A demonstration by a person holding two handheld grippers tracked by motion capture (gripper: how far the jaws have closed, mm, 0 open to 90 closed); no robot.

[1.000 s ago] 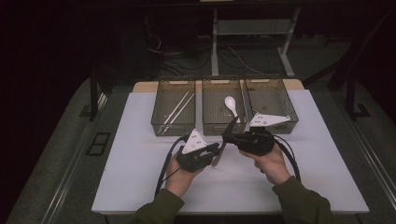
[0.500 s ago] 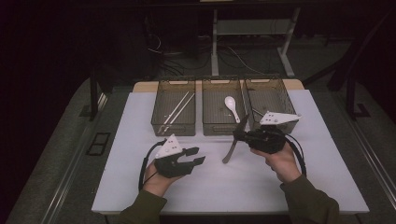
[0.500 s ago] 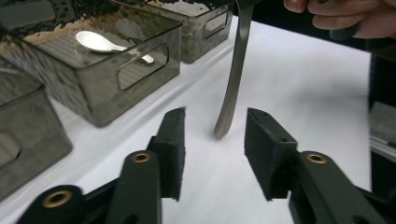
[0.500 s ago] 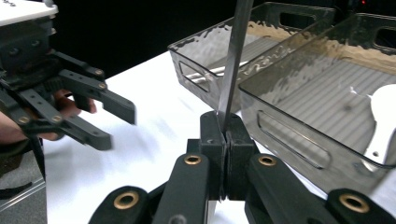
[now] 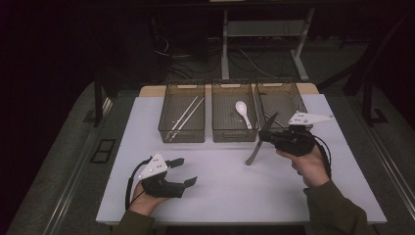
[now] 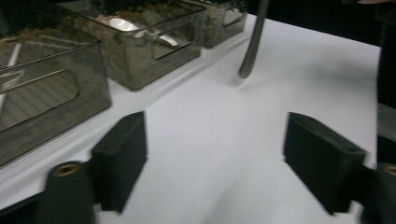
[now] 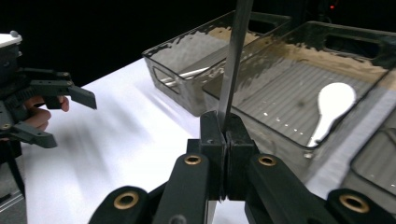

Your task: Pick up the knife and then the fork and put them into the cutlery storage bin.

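White rectangular tabletop (image 5: 230, 186): carries everything listed.

Three smoked translucent plastic bins in a row at the far edge. Left bin (image 5: 182, 131) holds pale chopsticks (image 5: 183, 117); middle bin (image 5: 230, 132) holds a white ceramic spoon (image 5: 242, 112); right bin (image 5: 280, 100) stands just behind the right gripper, contents hard to make out.

Right gripper (image 5: 266, 135): fingers closed on the utensil, clamped tight in the right gripper view.

Left gripper (image 5: 185, 171): at the near left, well apart from the utensil; fingers spread with only bare tabletop between them. Its jaws have just been opening.

Slim grey metal utensil, knife-like (image 5: 255, 150): held near its upper half, hanging tilted with the lower end close to or just touching the tabletop in front of the middle bin. Which end is the blade I cannot tell.
Handling, judged: stiff, light to moderate in weight, smooth and likely slippery, not fragile. A narrow flat shaft may pivot between the pads; a hold near mid-length, across the flat faces, should keep it steady.

Change against the earlier views: a second ago both grippers met at the utensil near the middle of the tabletop. The left gripper has since drawn off toward the near left, and the right gripper carries the utensil alone, shifted rightward.
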